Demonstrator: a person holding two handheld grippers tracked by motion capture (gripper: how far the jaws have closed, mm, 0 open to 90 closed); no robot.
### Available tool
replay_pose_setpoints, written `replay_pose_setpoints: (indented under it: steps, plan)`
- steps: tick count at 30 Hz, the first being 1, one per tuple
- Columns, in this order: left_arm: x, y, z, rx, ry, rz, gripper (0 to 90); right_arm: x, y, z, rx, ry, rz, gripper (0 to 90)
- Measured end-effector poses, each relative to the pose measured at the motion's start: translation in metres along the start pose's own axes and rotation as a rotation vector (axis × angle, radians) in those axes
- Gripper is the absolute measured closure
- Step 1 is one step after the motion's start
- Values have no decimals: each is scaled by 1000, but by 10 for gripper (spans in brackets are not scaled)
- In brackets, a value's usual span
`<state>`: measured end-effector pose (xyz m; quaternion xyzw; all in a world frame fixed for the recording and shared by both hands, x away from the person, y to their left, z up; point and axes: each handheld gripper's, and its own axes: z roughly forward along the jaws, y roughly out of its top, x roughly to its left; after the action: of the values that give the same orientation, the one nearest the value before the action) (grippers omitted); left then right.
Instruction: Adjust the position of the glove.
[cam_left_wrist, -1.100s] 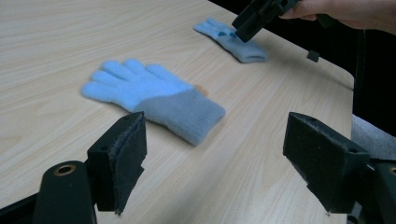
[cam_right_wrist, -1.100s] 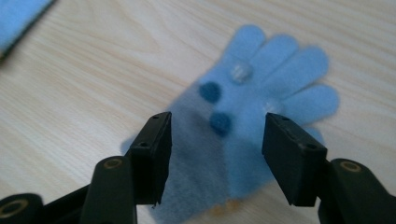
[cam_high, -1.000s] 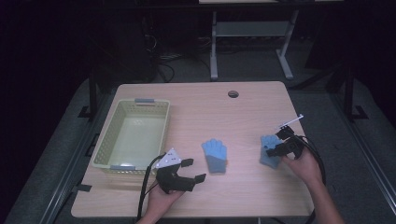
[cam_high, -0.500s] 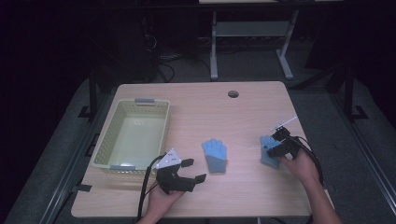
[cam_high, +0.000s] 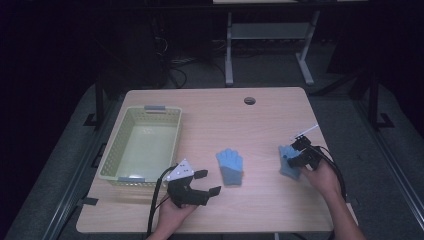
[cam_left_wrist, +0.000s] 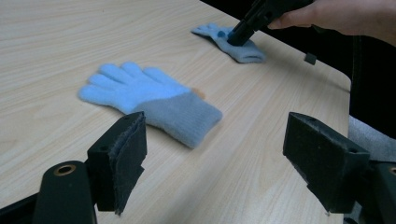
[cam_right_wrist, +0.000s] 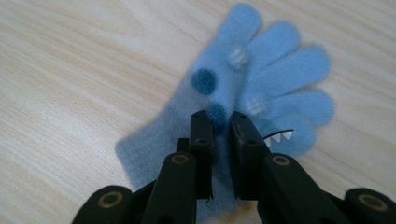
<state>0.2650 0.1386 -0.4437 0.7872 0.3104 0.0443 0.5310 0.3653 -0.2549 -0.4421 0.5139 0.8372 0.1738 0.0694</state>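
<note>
Two hand-held grippers work over the wooden counter. The right gripper sits at the counter's right side, the person's right hand behind it and the forearm running in from the lower right; it tips down onto the spotted blue glove, which lies flat near the right edge. Its jaws have just been closing and now stand drawn together with only a narrow slot between them, a fold of the glove's knit caught in that slot beside a dark blue dot. The left gripper rests low near the front edge, held level in the left hand and pointing right toward the plain blue glove; its jaws stand wide apart with nothing between them, and this glove lies flat just ahead of them at the counter's middle. Two gloves in all, well apart from each other. One pale green basket stands at the left, just beside the left gripper.
</note>
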Motion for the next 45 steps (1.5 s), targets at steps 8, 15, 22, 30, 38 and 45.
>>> replay_pose_setpoints:
  steps: [8,15,22,30,38,45]
  plan:
    - [0,1,-2,-9,4,-4,214,1,-2,-9,-32,31,13,829]
    - [-2,2,-1,-12,5,2,214,5,-4,-17,-61,39,8,830]
    - [-1,2,-3,-14,6,2,215,12,2,-30,-95,31,-27,830]
    - [0,2,-4,-12,5,-9,215,26,13,-43,-117,40,-71,830]
    - [2,2,-5,-15,12,-12,215,50,29,-54,-148,72,-131,830]
    - [2,3,-5,-19,17,-10,215,71,41,-55,-153,98,-195,829]
